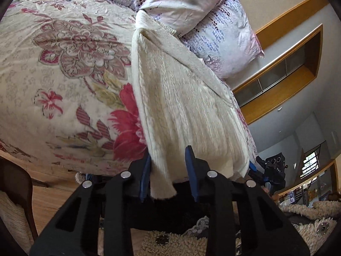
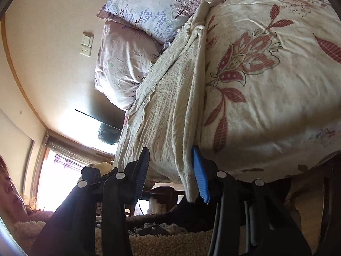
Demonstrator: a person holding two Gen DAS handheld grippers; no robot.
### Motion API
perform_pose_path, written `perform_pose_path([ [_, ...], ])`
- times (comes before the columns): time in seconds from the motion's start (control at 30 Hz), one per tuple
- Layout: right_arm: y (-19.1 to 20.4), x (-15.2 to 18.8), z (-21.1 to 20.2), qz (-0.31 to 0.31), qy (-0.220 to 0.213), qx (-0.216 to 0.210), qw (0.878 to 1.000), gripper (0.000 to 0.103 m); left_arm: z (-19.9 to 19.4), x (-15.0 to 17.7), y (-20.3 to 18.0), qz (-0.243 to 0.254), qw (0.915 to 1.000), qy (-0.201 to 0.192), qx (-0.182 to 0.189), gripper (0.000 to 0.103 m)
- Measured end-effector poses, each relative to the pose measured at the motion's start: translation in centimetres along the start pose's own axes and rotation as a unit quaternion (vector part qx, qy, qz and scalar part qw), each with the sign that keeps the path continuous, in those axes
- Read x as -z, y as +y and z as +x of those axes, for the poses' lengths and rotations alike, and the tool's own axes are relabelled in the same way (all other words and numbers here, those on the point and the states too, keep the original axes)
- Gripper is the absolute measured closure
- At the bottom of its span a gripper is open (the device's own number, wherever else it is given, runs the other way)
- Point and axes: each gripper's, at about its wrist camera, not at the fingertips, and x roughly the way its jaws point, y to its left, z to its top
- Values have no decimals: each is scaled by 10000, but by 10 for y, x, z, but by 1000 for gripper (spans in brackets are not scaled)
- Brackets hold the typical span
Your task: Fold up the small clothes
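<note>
A cream knitted garment (image 1: 181, 98) lies stretched lengthwise on the floral bedspread (image 1: 64, 64), its near hem hanging over the bed's front edge. My left gripper (image 1: 168, 166) has its jaws apart around the left corner of that hem; the fabric lies against the left blue pad (image 1: 146, 175). In the right wrist view the same garment (image 2: 170, 106) runs away from me. My right gripper (image 2: 172, 170) is open around the hem's right corner, whose edge rests against the right blue pad (image 2: 200, 175).
Two pale floral pillows (image 1: 223, 38) lie at the head of the bed beyond the garment. A wooden wall shelf (image 1: 287, 81) is to the right. The person's fleece jacket (image 1: 181, 245) shows below the grippers. A dark chair (image 1: 17, 192) stands at the left.
</note>
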Motion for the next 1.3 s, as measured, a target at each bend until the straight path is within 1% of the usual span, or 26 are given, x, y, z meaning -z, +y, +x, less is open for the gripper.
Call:
perform_pose_path([
  [0.07, -3, 6, -2, 0, 88, 207, 9997, 59, 4, 8, 1, 25, 9998, 120, -138, 72],
  [0.13, -10, 11, 3, 94, 191, 303, 9993, 59, 10, 13, 5, -60, 9997, 185, -147, 72],
  [0.27, -20, 17, 21, 188, 317, 110, 9993, 61, 19, 16, 9, -205, 9996, 195, -86, 72],
  [0.33, -19, 19, 27, 134, 405, -25, 9991, 77, 20, 18, 9, -224, 9995, 222, -39, 72],
  [0.37, -18, 20, 28, 77, 419, -61, 9991, 79, 19, 19, 9, -214, 9995, 232, -23, 72],
  [0.4, -16, 20, 29, 8, 396, -66, 9992, 84, 18, 19, 8, -206, 9995, 225, -23, 76],
  [0.43, -14, 21, 28, -49, 350, -81, 9993, 87, 17, 18, 8, -195, 9995, 231, -13, 83],
  [0.63, -2, 17, 17, -305, 176, -168, 9992, 92, 5, 8, 1, -111, 9998, 83, 126, 92],
  [0.73, 9, 14, 11, -533, 57, -196, 9984, 94, -3, 0, -9, 87, 9999, -44, 129, 92],
  [0.9, 26, -1, 0, -861, -368, -262, 9953, 95, -20, -26, -24, 459, 9977, -490, 68, 93],
  [1.0, 37, -19, 2, -1045, -634, -255, 9922, 95, -20, -50, -33, 706, 9949, -716, -38, 94],
  [1.17, 57, -60, 21, -1303, -920, -142, 9871, 95, 1, -98, -47, 1115, 9882, -992, -344, 96],
  [1.23, 61, -81, 28, -1327, -1025, -144, 9857, 95, 12, -120, -46, 1139, 9868, -1065, -443, 96],
  [1.3, 68, -103, 39, -1378, -1175, -22, 9835, 96, 26, -144, -41, 998, 9874, -1122, -502, 96],
])
